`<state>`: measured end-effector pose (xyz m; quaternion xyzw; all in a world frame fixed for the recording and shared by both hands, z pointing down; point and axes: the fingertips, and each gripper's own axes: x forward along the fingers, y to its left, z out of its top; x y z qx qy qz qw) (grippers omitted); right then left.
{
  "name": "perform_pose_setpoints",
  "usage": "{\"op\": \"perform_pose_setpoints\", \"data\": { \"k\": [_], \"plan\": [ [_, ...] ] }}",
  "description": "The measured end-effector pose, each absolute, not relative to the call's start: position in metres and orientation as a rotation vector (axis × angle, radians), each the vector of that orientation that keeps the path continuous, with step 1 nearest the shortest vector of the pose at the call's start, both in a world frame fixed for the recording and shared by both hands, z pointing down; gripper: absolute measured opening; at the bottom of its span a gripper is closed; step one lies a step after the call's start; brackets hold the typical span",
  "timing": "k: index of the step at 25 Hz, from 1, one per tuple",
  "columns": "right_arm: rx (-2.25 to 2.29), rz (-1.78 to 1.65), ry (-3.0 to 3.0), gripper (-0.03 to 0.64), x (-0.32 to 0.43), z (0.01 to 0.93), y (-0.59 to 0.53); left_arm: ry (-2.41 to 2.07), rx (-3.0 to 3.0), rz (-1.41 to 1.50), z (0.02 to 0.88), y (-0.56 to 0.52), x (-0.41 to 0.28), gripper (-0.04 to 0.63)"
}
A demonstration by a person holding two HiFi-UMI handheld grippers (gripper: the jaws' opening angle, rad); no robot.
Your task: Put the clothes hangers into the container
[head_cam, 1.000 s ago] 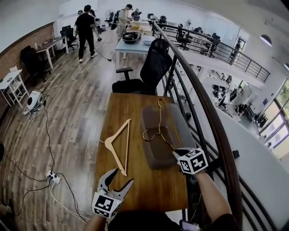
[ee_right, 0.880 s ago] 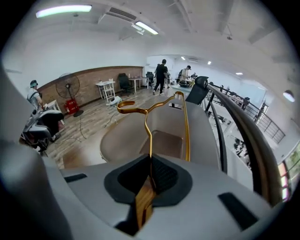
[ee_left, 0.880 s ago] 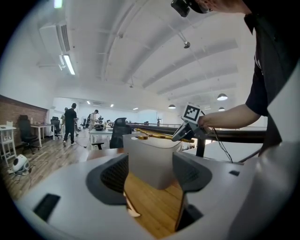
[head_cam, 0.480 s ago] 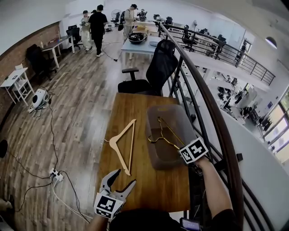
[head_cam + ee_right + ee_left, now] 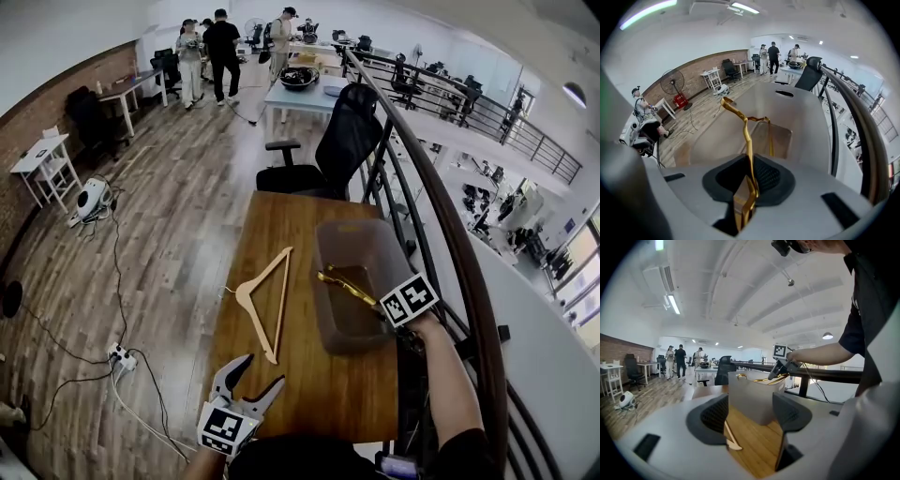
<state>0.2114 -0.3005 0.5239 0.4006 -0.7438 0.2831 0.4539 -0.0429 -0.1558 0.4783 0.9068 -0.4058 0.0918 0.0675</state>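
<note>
Head view, looking down on a wooden surface (image 5: 319, 394) beside a railing. A grey bin (image 5: 361, 244) stands on its right half. The right claw (image 5: 747, 187) has dropped and tipped steeply down over the bin's near right corner since a second ago. The gold hanger (image 5: 345, 284) it carries stood high above the bin then; it now lies low inside the bin's walls.

In the right gripper view, the claw's jaws have just been easing apart. They remain nearly together, with the hanger's wire running through the narrow slot between the pads, apparently still pinched. This looks like the start of the release, so the first hanger is as good as delivered.

A wood hanger (image 5: 279, 309) lies flat on the surface just left of the bin, untouched. The left claw (image 5: 262, 370) waits near the front edge with its jaws spread and nothing between them, pointing toward that hanger. That one probably goes in next.
</note>
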Motion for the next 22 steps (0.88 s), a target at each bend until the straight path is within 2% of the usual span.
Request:
{"op": "perform_pose_setpoints", "data": {
  "k": [9, 16, 22],
  "plan": [
    [1.014, 0.754, -2.045, 0.034, 0.197, 0.500, -0.313, -1.254, 2.706, 0.296, 0.481, -0.160, -0.050, 0.301],
    [1.099, 0.692, -1.802, 0.037, 0.239, 0.530, -0.328, -1.238, 2.716, 0.307, 0.483, -0.164, -0.042, 0.301],
    [1.088, 0.620, -1.681, 0.038, 0.243, 0.548, -0.334, -1.241, 2.718, 0.324, 0.483, -0.164, -0.042, 0.301]
  ]
}}
